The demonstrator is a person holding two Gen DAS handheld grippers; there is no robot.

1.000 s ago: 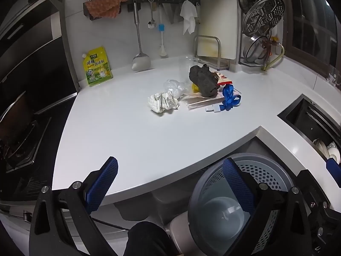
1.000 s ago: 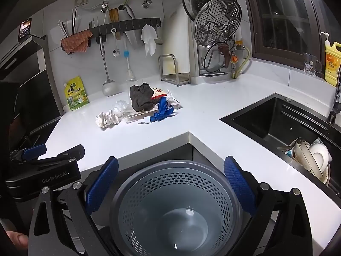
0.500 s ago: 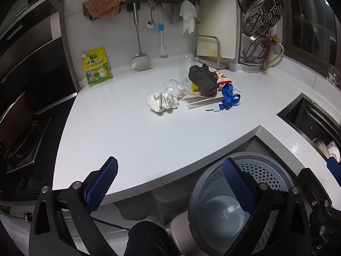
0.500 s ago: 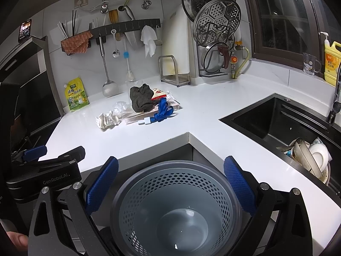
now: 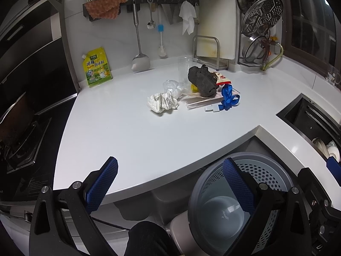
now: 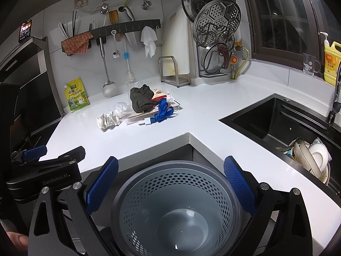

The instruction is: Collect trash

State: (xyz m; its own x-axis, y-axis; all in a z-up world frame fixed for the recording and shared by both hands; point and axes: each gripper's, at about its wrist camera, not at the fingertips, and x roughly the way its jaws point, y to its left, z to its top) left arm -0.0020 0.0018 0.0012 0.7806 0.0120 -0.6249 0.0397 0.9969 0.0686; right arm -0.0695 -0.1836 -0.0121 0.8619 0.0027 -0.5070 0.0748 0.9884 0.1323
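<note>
Bare countertop [image 5: 132, 132] ahead; trash pile [image 5: 191, 93] mid-counter.

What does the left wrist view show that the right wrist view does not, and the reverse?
Only the left wrist view shows the stove burner at far left. Only the right wrist view shows the yellow detergent bottle on the window ledge, the wall socket and the faucet. Both show the trash pile on the white counter, with the crumpled paper and blue ribbon, and the grey perforated bin.
</note>
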